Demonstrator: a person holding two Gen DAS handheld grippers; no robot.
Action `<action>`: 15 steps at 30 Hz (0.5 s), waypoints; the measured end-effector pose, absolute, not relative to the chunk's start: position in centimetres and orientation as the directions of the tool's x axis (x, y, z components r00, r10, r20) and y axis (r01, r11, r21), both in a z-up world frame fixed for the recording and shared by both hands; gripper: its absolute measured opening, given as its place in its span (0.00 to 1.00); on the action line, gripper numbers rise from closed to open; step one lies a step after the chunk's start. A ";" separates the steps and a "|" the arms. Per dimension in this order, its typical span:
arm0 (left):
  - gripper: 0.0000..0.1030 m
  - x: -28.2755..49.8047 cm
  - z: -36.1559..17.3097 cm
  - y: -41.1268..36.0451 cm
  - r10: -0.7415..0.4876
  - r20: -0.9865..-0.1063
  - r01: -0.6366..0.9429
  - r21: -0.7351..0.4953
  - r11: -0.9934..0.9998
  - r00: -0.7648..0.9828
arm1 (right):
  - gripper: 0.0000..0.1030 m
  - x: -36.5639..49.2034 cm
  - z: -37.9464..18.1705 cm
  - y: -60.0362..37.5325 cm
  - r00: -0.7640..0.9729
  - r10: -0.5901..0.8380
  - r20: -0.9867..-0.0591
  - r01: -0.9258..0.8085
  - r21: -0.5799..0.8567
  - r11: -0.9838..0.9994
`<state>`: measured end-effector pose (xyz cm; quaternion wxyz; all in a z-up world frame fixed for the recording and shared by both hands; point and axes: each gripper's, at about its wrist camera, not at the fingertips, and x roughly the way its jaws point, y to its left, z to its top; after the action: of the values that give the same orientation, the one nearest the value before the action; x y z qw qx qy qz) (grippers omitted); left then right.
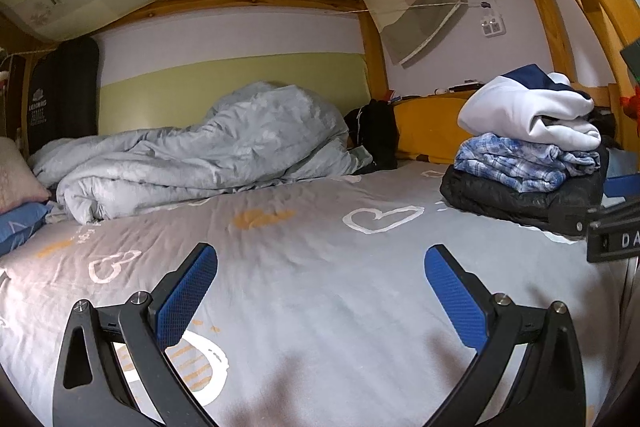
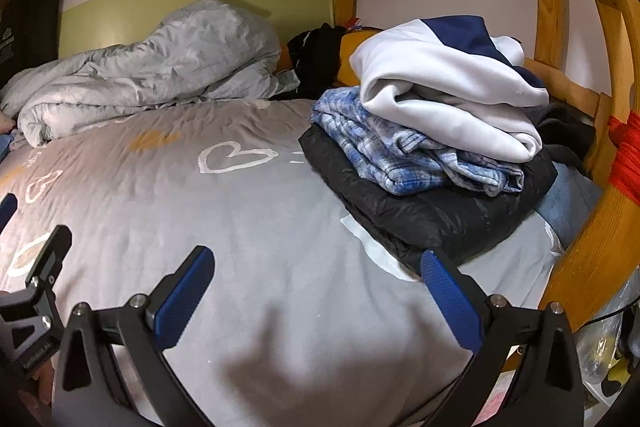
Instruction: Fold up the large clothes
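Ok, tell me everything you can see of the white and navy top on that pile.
The white and navy top is a thick, soft-looking garment, mostly white with a navy panel across its upper back part. It lies loosely folded, its rolled edge facing forward, as the top layer of the pile. It rests on a blue plaid garment, which lies on a black puffy jacket on the bed's grey sheet. Neither gripper touches it.
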<state>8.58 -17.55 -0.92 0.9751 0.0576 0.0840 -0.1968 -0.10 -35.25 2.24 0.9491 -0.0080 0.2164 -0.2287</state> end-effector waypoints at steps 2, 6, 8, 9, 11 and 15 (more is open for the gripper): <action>1.00 8.7 -1.0 -17.5 -0.361 -0.194 0.380 0.072 0.922 0.912 | 1.00 0.0 2.2 -35.0 0.803 -0.436 -0.405 0.425 -0.124 0.897; 1.00 8.8 -1.0 -17.3 -0.367 -0.198 0.385 0.058 0.921 0.909 | 1.00 0.0 2.2 -34.9 0.804 -0.438 -0.401 0.424 -0.129 0.897; 1.00 8.9 -1.0 -17.3 -0.365 -0.201 0.383 0.059 0.922 0.909 | 1.00 0.0 2.2 -35.0 0.804 -0.440 -0.400 0.429 -0.123 0.895; 1.00 8.9 -1.0 -17.2 -0.366 -0.203 0.385 0.059 0.921 0.908 | 1.00 0.0 2.2 -35.0 0.804 -0.440 -0.401 0.430 -0.119 0.895; 1.00 8.8 -1.0 -17.1 -0.368 -0.205 0.387 0.058 0.920 0.907 | 1.00 0.1 2.2 -35.1 0.803 -0.438 -0.405 0.430 -0.114 0.895; 1.00 8.9 -1.0 -17.2 -0.365 -0.210 0.385 0.062 0.921 0.907 | 1.00 0.2 2.1 -35.0 0.800 -0.440 -0.407 0.432 -0.119 0.894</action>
<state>8.88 -17.16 -1.03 0.9752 0.0512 0.0974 -0.1922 0.15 -35.03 2.15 0.9487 -0.0101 0.2168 -0.2298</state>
